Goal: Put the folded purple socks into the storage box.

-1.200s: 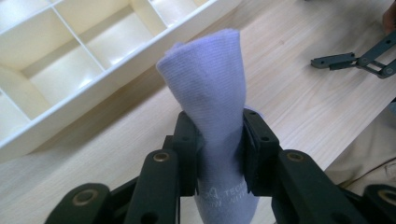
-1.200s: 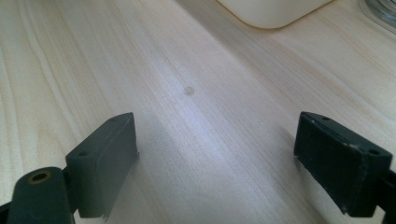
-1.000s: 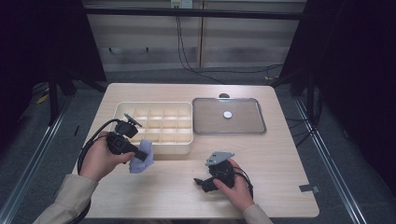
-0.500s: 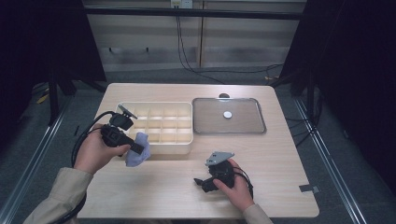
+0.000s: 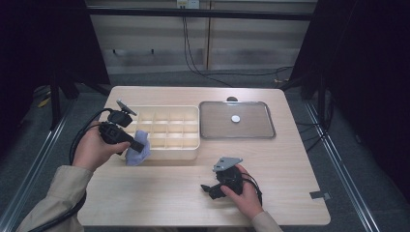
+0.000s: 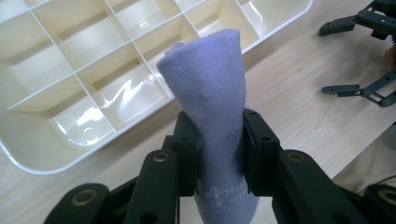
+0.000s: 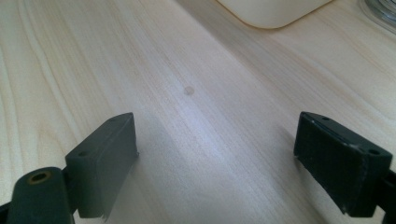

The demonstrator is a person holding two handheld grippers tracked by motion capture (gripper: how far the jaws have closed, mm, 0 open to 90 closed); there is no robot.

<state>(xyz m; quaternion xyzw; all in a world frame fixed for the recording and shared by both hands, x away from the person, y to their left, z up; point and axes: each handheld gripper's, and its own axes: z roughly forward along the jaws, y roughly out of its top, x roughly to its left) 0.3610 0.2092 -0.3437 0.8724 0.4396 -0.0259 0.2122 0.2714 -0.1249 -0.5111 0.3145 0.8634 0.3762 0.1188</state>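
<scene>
My left gripper [image 5: 139,147] is shut on a rolled lavender cloth [image 5: 137,155], which hangs just above the near left corner of a cream compartment tray [image 5: 167,156]. In the left gripper view the cloth [image 6: 205,93] stands up between the black pads [image 6: 256,140], with the tray's empty cells [image 6: 28,163] behind it. My right gripper [image 5: 209,189] rests on the table near the front edge. It is open, and in the right gripper view there is only bare wood between the jaws of the right gripper [image 7: 217,154].
A grey flat lid [image 5: 251,130] with a white knob lies to the right of the tray. A corner of the tray [image 7: 271,11] lies ahead of the right gripper. Cables trail over the table's left edge. The right gripper [image 6: 323,60] is seen far off to the right.
The left hand has lifted the cloth and carried it a little away from the front edge, toward the tray's near left corner. The right hand has stayed put.
</scene>
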